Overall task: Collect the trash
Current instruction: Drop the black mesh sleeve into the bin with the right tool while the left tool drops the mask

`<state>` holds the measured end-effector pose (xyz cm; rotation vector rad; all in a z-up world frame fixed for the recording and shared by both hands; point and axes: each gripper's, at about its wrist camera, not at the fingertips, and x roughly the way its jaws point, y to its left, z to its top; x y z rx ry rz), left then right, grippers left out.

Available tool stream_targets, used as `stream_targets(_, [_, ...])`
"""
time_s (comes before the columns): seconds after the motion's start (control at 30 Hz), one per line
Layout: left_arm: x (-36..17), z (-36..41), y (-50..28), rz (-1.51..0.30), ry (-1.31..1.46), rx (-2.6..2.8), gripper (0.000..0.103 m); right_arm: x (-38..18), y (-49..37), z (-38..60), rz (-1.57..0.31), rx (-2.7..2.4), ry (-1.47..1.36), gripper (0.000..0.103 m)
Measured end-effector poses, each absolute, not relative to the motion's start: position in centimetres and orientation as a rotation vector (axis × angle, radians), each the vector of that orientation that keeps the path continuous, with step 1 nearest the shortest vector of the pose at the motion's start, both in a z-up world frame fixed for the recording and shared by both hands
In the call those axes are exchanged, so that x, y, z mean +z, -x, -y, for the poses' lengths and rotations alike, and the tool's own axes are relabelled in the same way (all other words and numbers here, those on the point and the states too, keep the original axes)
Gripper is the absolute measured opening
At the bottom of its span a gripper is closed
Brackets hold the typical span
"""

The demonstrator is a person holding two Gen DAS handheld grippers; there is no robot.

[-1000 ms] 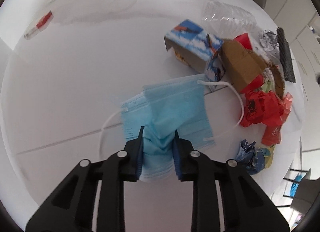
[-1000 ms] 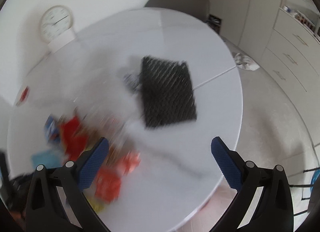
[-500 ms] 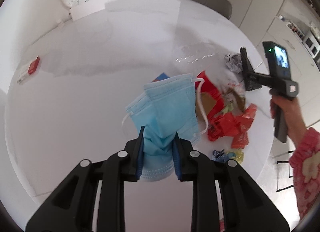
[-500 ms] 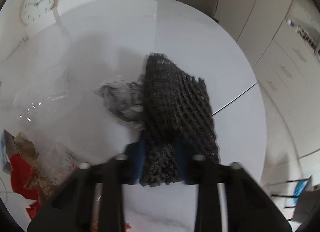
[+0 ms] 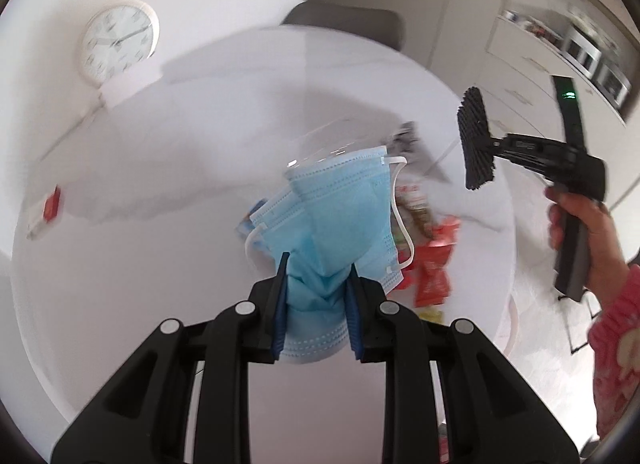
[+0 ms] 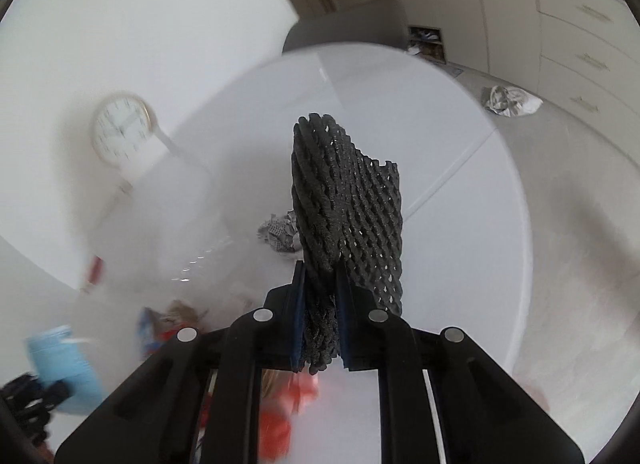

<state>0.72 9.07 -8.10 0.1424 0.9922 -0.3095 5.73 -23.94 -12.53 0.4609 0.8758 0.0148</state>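
My left gripper is shut on the lower folds of a blue face mask, which hangs clear above the white round table. My right gripper holds a black foam net sleeve upright between its pads, its jaws still closing on it. In the left wrist view the same net shows at the right, lifted off the table, with a hand on the handle. Below the mask lies a pile of red wrappers. A crumpled newspaper ball sits behind the net.
A wall clock leans at the table's far left. A small red and white item lies near the left edge. A grey chair stands behind the table. Crumpled paper lies on the floor by the drawers.
The right gripper went from wide open above the table to closed on the black net and raised it. The left gripper rose with the mask, lifting it off the table.
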Motion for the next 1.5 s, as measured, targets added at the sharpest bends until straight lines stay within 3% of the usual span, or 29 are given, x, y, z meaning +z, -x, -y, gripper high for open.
stream_targets(0.2, [-7.8,-3.3,0.7,-1.006,-0.144,-0.454,0.024,-12.4,4.7,27.0,-0.946,-0.114,-0.378,0.016])
stream_targets(0.53, [-10.2,9.0,4.5,-1.083,-0.301,-0.662,0.024,-32.3,11.8,30.0,-1.342,-0.247,-0.453,0.018])
stream_targets(0.57, [-10.4,9.9,5.0,-1.084,-0.32,-0.676,0.024,-33.5,11.8,30.1,-1.36,-0.246,-0.462,0.027])
stream_targets(0.6, [-10.4,10.7,5.3,-1.084,-0.332,-0.684,0.024,-35.1,11.8,30.3,-1.384,-0.24,-0.476,0.043])
stream_targets(0.67, [-11.0,12.3,5.8,-1.096,-0.36,-0.7,0.024,-36.6,11.8,30.9,-1.408,-0.235,-0.483,0.058])
stream_targets(0.73, [-11.7,13.8,6.3,-1.117,-0.386,-0.71,0.024,-36.8,12.4,31.7,-1.408,-0.214,-0.506,0.062])
stream_targets(0.8, [-12.4,15.3,7.0,-1.133,-0.404,-0.721,0.024,-35.8,13.4,33.1,-1.369,-0.215,-0.538,0.074])
stream_targets(1.13, [-20.9,22.9,9.0,-1.294,-0.472,-0.805,0.025,-25.2,20.6,40.4,-1.175,-0.397,-0.49,0.091])
stream_targets(1.2, [-23.2,24.0,9.4,-1.337,-0.479,-0.819,0.031,-23.8,22.0,41.5,-1.154,-0.422,-0.492,0.091])
stream_targets(1.27, [-25.2,24.9,9.7,-1.371,-0.473,-0.82,0.052,-23.2,22.8,42.3,-1.145,-0.434,-0.504,0.092])
stream_targets(1.37, [-27.1,25.8,10.1,-1.385,-0.494,-0.808,0.069,-23.0,22.9,42.6,-1.14,-0.437,-0.506,0.092])
stream_targets(1.5, [-27.5,26.0,10.3,-1.39,-0.5,-0.779,0.075,-23.3,22.4,42.4,-1.139,-0.428,-0.502,0.092])
